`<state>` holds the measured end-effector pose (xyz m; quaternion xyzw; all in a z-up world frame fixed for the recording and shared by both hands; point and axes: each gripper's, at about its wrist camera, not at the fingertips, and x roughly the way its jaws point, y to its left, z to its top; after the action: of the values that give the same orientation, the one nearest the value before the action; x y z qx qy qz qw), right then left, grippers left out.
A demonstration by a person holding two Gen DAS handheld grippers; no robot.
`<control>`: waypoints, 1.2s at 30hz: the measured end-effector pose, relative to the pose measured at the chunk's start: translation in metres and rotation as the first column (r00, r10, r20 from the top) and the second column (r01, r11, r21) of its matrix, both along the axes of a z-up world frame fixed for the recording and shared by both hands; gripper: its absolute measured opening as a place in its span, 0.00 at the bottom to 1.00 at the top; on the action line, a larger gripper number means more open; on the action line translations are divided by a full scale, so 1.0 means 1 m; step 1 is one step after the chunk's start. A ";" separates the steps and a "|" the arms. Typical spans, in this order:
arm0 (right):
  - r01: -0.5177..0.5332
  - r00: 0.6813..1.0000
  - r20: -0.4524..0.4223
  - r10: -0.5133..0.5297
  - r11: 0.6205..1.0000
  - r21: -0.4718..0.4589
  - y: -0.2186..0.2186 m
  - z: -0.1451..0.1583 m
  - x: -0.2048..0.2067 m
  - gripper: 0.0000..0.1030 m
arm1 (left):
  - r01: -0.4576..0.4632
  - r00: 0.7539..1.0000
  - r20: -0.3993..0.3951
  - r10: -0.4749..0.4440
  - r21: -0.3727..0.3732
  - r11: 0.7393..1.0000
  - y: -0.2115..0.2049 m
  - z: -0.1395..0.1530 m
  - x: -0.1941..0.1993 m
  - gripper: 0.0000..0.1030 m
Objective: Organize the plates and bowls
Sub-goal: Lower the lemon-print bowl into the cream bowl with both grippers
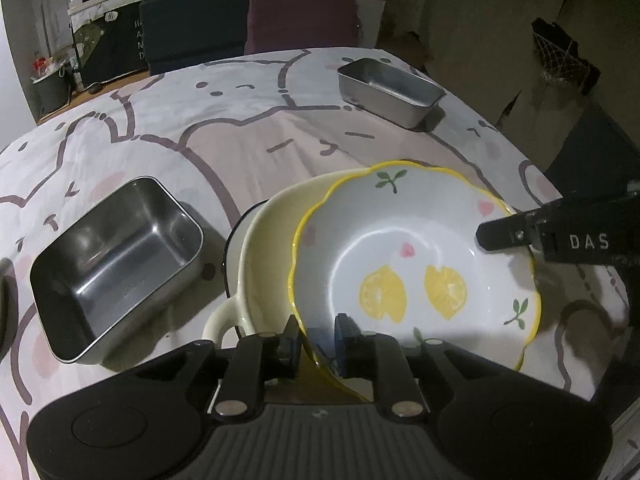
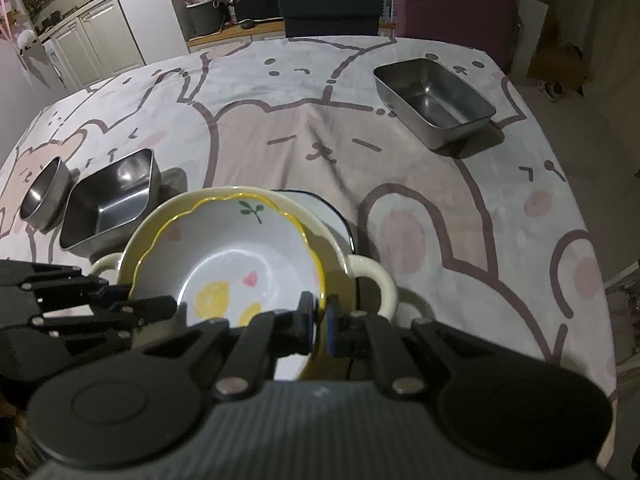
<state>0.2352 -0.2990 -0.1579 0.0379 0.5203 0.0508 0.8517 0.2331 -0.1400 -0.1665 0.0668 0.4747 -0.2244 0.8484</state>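
We are nesting the white scalloped ceramic bowl with lemon print into the cream two-handled ceramic bowl. Our right hand-held gripper pinches its rim; our left hand-held gripper straddles the opposite rim, jaws slackened. Next, we judge, release it fully.

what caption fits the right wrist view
Right hand-held gripper pinches lemon-print bowl nested in cream two-handled bowl.

Cartoon-print tablecloth under two steel trays, small steel bowl, stacked dishes.
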 end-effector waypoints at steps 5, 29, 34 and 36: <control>0.002 1.000 0.004 -0.002 1.000 0.000 -0.001 0.000 0.001 0.07 | 0.007 1.000 0.005 -0.007 0.004 1.000 0.000 0.000 0.000 0.18; 0.005 1.000 0.024 -0.005 1.000 -0.006 -0.001 0.000 0.005 0.06 | 0.025 1.000 -0.002 -0.025 -0.008 1.000 0.003 0.001 -0.001 0.21; 0.006 1.000 0.023 -0.006 1.000 -0.005 0.000 0.000 0.005 0.06 | 0.013 1.000 0.009 -0.013 -0.016 1.000 0.007 0.004 -0.001 0.24; 0.007 1.000 0.023 -0.006 1.000 -0.005 0.000 0.000 0.005 0.06 | 0.005 1.000 0.006 -0.005 -0.033 0.999 0.010 0.006 0.000 0.25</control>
<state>0.2405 -0.2993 -0.1577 0.0370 0.5103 0.0472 0.8579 0.2333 -0.1298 -0.1610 0.0548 0.4682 -0.2339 0.8503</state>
